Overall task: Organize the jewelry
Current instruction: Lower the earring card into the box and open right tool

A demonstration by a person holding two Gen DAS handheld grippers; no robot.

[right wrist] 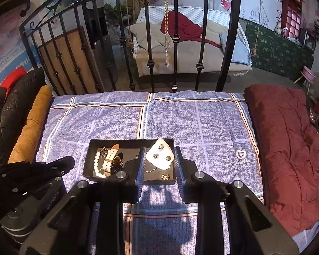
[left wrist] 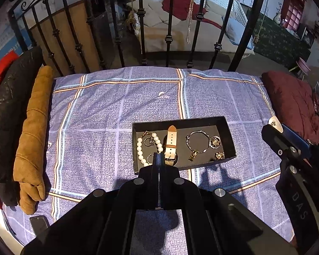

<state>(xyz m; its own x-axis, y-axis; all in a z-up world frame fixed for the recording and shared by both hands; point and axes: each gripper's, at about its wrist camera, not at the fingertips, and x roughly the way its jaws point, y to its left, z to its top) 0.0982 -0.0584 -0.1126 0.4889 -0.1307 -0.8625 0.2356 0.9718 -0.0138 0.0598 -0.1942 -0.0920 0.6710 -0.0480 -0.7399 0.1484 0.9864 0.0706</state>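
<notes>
A black open box [left wrist: 227, 133] lies on the blue plaid bedspread [left wrist: 106, 110]. In it lie a pearl bracelet [left wrist: 140, 148], a beige-strap watch [left wrist: 171, 143], a silver bangle with a gold charm [left wrist: 198, 142], a round ring [left wrist: 215, 142] and a gold earring [left wrist: 219, 155]. My left gripper [left wrist: 158, 156] is shut and empty at the box's near edge. My right gripper [right wrist: 159, 163] holds a white earring card with studs [right wrist: 160, 156] between its fingers above the box [right wrist: 91, 146]. The watch [right wrist: 110, 158] and pearls [right wrist: 96, 165] show to the left.
A brown cushion [left wrist: 32, 140] and a black leather jacket [left wrist: 8, 114] lie at the left. A dark red quilt [right wrist: 287, 146] lies at the right. The black iron bed rail [left wrist: 142, 31] stands behind. A dark phone [left wrist: 39, 222] lies at the near left.
</notes>
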